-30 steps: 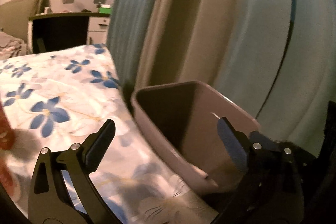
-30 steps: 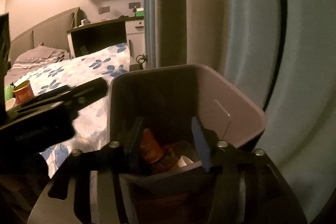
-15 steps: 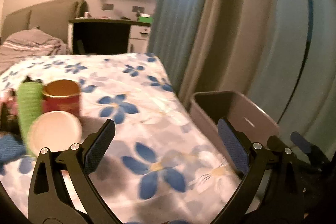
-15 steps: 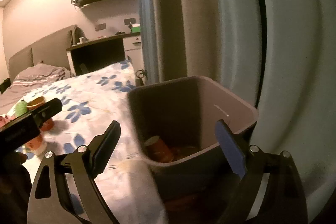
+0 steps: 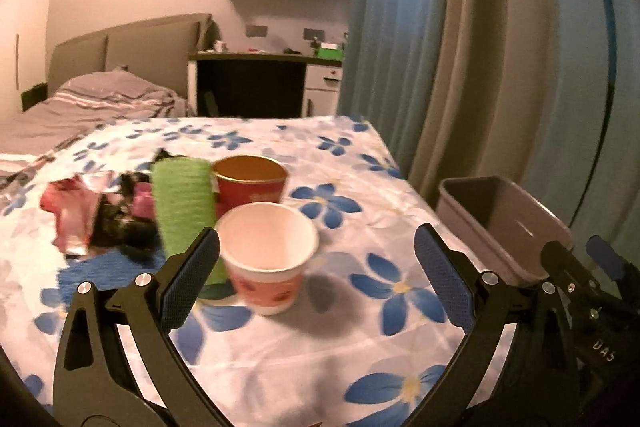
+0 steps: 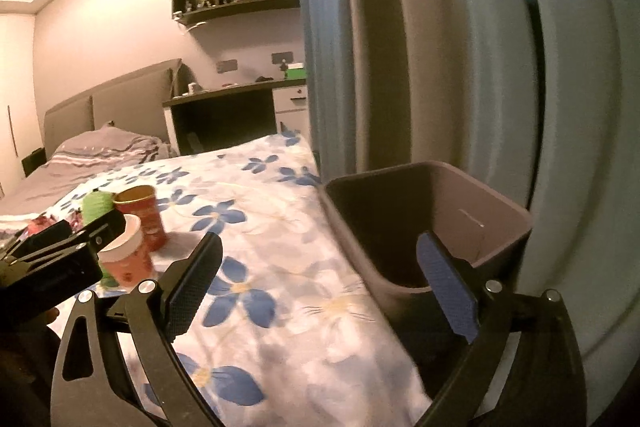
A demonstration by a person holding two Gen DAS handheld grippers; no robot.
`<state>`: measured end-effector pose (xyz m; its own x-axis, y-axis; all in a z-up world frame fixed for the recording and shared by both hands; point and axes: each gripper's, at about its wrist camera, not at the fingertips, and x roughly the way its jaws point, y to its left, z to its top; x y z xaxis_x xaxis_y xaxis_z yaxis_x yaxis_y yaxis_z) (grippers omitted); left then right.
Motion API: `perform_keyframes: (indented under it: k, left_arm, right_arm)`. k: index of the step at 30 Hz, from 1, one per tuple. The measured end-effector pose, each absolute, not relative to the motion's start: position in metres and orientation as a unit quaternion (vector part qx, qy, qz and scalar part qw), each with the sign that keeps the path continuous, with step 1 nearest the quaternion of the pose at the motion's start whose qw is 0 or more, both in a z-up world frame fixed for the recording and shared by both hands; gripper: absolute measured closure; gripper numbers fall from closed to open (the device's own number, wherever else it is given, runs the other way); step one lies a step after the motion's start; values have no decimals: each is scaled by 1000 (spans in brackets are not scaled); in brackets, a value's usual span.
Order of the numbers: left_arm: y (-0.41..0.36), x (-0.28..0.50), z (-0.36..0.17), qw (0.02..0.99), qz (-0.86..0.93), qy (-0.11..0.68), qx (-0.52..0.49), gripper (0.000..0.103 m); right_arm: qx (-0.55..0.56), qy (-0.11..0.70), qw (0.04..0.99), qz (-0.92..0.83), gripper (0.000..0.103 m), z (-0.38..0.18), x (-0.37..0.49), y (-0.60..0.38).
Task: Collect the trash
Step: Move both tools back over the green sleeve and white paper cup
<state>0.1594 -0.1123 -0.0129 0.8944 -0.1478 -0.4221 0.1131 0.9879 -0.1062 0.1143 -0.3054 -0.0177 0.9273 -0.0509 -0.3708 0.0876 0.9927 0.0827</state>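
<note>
**Both grippers empty over the bed, trash ahead, bin to the right**

The bed [image 5: 328,339], in its blue-flowered sheet, fills the lower half of my left view. The bin [image 6: 500,227] stands just beside the bed's right edge, against the curtain [image 5: 460,67]; in my right view it sits centre right, its near rim behind my right finger.

My right gripper [image 6: 320,291] has just been opening and its jaws stand wide apart with nothing between them: the left finger is over the sheet, the right over the bin's mouth. It points slightly downward along the bed edge.

My left gripper [image 5: 316,279] is also spread wide and holds nothing. It tilts slightly down toward the trash on the sheet. The white cup [image 5: 268,259] stands upright between its fingers in the picture, closer to the left one, but beyond the tips and untouched.

Behind the white cup stand a red cup [image 5: 250,185] and a green roll [image 5: 184,203], close together. Left of them lies a heap of crumpled wrappers [image 5: 92,219], too blurred to sort.
</note>
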Motion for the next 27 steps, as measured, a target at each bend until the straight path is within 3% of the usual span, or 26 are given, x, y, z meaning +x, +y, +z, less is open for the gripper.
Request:
perform_keyframes:
  k: [27]
  left_arm:
    - [-14,143,-23,973,14,220,-74,7]
  right_arm:
    - [7,186,981,50,9,-27,130,-199]
